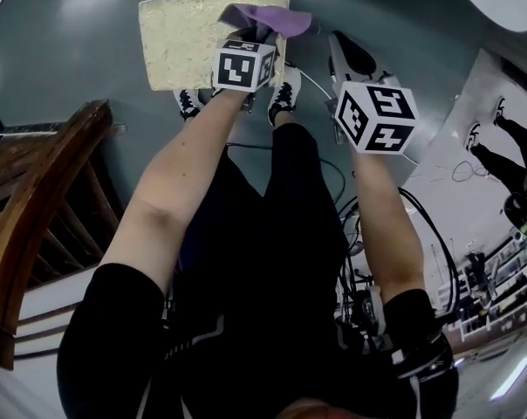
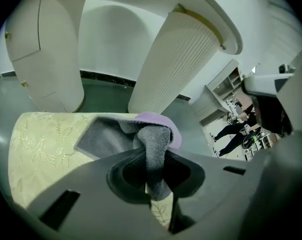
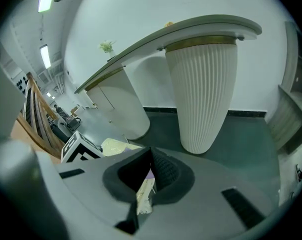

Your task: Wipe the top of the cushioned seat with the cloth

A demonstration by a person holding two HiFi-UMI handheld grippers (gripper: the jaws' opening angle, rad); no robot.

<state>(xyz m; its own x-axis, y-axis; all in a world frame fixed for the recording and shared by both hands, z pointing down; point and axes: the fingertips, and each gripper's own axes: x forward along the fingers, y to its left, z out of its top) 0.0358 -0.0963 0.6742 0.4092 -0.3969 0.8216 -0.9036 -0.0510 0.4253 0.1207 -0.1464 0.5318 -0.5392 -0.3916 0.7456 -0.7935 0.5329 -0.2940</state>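
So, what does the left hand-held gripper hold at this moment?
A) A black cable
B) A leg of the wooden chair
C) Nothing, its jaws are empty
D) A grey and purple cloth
D: in the left gripper view the left hand-held gripper has its jaws closed on the grey and purple cloth, over the cushioned seat.

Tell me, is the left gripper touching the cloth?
Touching. The left gripper view shows the left gripper with its jaws closed on a grey fold of the cloth, which bunches up between them.
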